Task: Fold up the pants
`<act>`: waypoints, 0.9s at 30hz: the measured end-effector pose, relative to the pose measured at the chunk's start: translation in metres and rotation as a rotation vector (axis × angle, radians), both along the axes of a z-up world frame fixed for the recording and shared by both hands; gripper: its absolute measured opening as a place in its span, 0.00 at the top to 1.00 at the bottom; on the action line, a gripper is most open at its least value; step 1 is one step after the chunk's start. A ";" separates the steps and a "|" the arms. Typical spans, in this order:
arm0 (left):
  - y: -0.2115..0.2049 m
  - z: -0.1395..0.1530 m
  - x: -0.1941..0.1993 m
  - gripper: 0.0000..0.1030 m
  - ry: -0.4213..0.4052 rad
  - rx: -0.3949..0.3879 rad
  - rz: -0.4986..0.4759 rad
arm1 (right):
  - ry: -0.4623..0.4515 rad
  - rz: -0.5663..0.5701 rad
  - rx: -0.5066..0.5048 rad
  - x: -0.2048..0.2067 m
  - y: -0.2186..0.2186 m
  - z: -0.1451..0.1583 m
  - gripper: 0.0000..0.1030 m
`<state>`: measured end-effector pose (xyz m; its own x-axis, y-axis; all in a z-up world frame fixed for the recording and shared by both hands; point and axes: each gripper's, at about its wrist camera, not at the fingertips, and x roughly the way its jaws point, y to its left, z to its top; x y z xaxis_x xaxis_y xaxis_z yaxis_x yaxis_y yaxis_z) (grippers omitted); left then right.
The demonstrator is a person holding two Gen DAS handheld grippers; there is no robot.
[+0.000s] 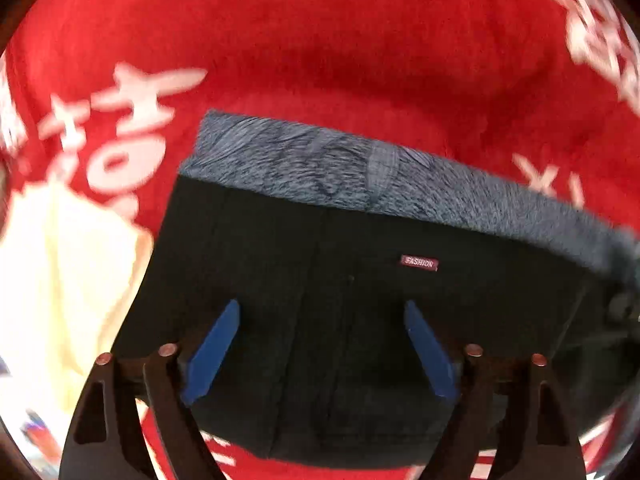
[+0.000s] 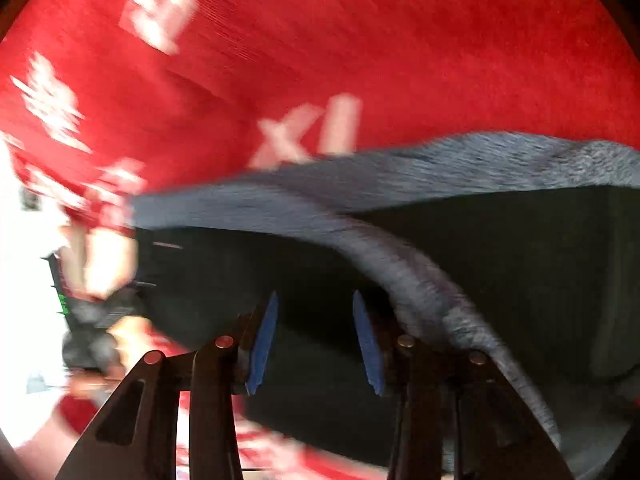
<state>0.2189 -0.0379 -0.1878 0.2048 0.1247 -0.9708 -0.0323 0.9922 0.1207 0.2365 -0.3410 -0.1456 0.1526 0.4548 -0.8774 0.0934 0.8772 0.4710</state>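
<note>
Two grippers: I see the left gripper (image 1: pixel 320 312) with its blue fingers (image 1: pixel 214 350) spread wide and nothing between them; the right gripper (image 2: pixel 314 306) has its fingers (image 2: pixel 262 344) apart more narrowly, also empty as far as the blur lets me judge.
Pants: the black pants (image 1: pixel 340 320) lie on the red blanket (image 1: pixel 320 40), looking already folded into a compact block, waist end turned back so the grey fleece lining (image 1: pixel 320 160) shows along the far edge; a small "FASHION" tag (image 1: pixel 419 262) sits on the black cloth.
Right side: in the right wrist view the lining (image 2: pixel 420 280) curls up in a ridge just beside my right fingers, so that layer is not lying flat.
Risk: if I pinch there I may catch only the top layer and drag the fold open; the fluffy lining may also slip from the pads.
Risk, vision: the right view is smeared, so I judge contact poorly.
Edges: the pants' left edge and near corner are plain in the left view.
Room: red blanket lies open beyond the far edge; a pale cloth (image 1: pixel 68 280) lies to the left, near the pants.
</note>
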 end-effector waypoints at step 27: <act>-0.240 0.057 -0.143 0.18 0.194 -0.427 -0.465 | 0.000 -0.684 -0.117 -0.386 -0.168 0.016 0.44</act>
